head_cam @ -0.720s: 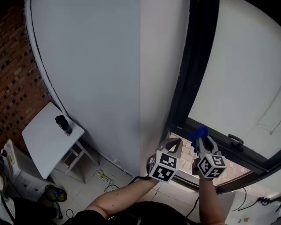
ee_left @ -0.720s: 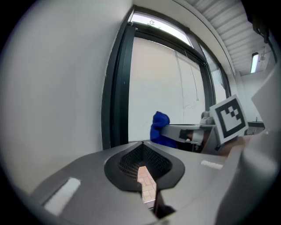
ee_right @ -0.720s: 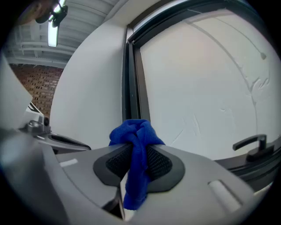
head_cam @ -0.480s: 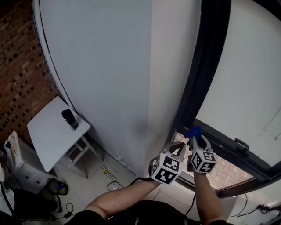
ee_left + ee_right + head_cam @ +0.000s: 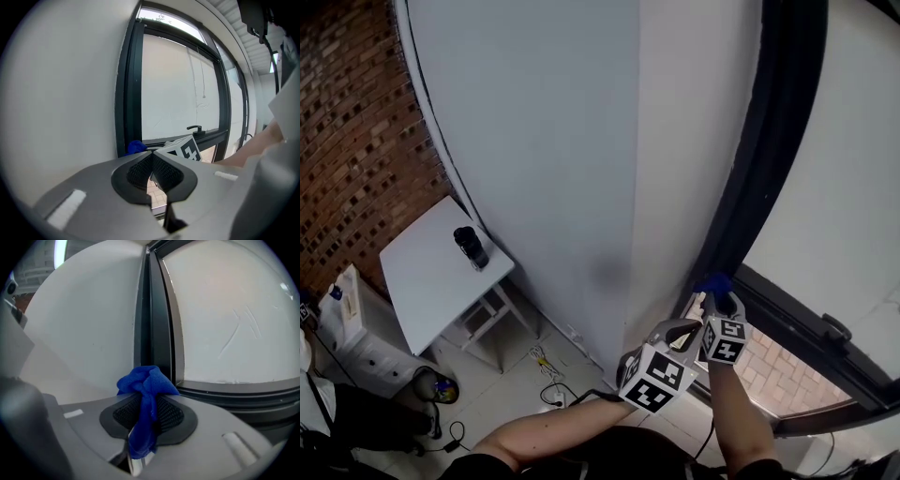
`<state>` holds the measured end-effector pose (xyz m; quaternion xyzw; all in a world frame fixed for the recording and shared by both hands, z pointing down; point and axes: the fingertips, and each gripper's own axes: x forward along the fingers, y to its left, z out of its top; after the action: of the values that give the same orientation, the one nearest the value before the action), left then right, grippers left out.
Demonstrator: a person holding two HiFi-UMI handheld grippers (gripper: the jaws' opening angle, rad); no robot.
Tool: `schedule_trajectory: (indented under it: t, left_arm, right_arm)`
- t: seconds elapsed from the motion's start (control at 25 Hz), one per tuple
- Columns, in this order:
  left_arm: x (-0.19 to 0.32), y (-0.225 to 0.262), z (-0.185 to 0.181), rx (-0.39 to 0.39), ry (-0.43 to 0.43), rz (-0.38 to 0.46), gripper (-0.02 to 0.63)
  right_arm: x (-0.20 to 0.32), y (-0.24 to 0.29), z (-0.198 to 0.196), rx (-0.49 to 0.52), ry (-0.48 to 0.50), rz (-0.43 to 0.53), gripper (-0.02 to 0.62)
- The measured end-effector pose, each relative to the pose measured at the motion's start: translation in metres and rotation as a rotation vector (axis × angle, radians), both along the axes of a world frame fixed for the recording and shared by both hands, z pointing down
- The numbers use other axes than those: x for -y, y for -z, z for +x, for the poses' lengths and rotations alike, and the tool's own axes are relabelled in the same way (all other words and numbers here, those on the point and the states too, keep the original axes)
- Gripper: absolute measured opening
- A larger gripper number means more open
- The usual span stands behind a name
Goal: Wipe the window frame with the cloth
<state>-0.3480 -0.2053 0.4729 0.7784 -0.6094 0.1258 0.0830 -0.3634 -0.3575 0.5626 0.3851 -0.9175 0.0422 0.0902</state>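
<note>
Clamping the right gripper [image 5: 147, 416] shut on the blue cloth [image 5: 146, 383], leaving a bunched wad proud of the tips for padding any contact with the window frame [image 5: 152, 310]. Aiming that wad at the frame's dark upright, just above its lower corner, very near it; touching or not, impossible to tell. Holding the left gripper [image 5: 151, 164] just short of the frame, beside the right one, jaws together on nothing, probably parking it clear of the wiping path. Judging the wipe along the frame as only beginning.
</note>
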Motion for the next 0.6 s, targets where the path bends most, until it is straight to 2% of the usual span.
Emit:
schedule_trajectory:
  t: [0.24,0.6]
  left_arm:
    - [0.006,-0.007,0.012,0.003,-0.037,-0.018,-0.006]
    - [0.014,-0.006,0.047,-0.022,-0.110,-0.005,-0.006]
  right_arm:
    - [0.000,-0.002,0.008,-0.024,0.018,0.035,0.095]
    - [0.001,0.002,0.055,-0.008,-0.013,0.072,0.094]
